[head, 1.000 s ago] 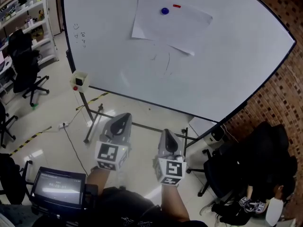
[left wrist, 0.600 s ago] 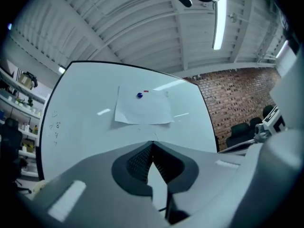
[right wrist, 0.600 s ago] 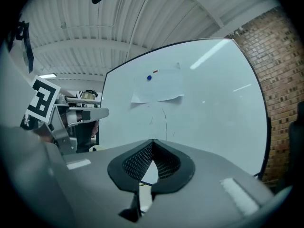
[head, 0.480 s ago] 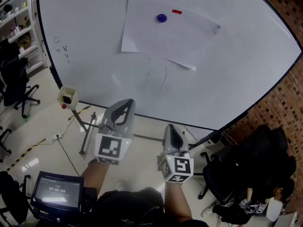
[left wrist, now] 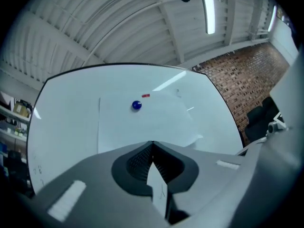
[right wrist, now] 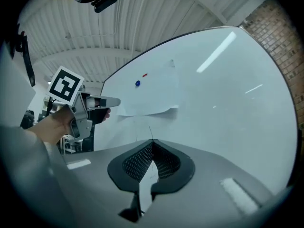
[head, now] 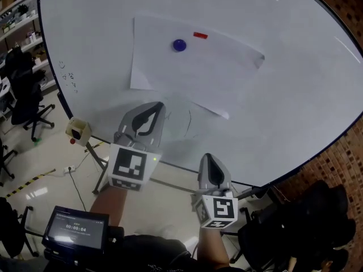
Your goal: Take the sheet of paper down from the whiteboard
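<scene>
- The sheet of paper [head: 190,67] is up on the whiteboard [head: 300,95], about midway between the board's left and right edges and nearer its top edge than its bottom one.
- It stays there because a round blue magnet [head: 180,45] pins it near the sheet's top edge. A small red magnet [head: 200,35] sits just beside that one, up and to the right.
- With both holds near the top, the lower part hangs free. The bottom right corner curls away from the board, and the upper right corner looks bent over too.
- My left gripper [head: 152,109] points up at the board with its tip under the sheet's lower edge. In its own view the jaws are pressed together with nothing between them, and only the board shows behind.
- My right gripper [head: 208,160] sits lower, toward the board's bottom edge and to the right of the left one. Its jaws are closed as well and it carries nothing.
- Neither tool touches the paper, a magnet or the board, as far as I can judge, so I read this as the approach.
- To my mind, the jaws must open before either one can take a magnet or pinch that loose corner.
</scene>
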Demonstrator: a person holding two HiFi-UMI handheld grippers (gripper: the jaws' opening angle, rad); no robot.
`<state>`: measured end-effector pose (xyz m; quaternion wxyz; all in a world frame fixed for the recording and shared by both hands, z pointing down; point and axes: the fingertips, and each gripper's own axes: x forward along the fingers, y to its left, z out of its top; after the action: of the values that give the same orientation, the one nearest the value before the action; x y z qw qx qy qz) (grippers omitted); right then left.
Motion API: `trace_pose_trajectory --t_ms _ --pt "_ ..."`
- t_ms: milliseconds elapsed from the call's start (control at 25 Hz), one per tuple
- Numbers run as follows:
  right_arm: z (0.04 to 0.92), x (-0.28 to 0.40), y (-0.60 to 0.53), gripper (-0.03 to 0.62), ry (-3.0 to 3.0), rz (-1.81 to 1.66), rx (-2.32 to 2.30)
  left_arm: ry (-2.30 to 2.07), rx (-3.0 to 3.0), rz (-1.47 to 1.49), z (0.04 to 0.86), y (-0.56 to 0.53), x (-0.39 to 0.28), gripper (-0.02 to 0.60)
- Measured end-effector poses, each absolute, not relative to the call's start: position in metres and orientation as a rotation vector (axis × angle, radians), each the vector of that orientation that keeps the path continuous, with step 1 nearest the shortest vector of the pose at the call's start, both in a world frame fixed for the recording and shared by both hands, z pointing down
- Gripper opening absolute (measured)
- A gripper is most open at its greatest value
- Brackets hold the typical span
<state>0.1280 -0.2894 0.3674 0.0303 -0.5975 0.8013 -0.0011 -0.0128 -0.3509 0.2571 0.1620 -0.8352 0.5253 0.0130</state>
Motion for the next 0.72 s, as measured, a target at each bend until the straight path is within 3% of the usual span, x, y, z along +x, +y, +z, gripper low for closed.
trace_pose_trajectory --t_ms 320,720 --pt "0.297 0.146 -0.307 0.014 2.524 0.049 -1.545 1.454 -2.152 -0.141 0.173 -0.377 -0.006 0.026" --pt "0.289 0.154 -0.309 0.014 2.496 0.059 -1.540 1.363 -2.015 -0.356 0.149 -0.406 0.004 0.133"
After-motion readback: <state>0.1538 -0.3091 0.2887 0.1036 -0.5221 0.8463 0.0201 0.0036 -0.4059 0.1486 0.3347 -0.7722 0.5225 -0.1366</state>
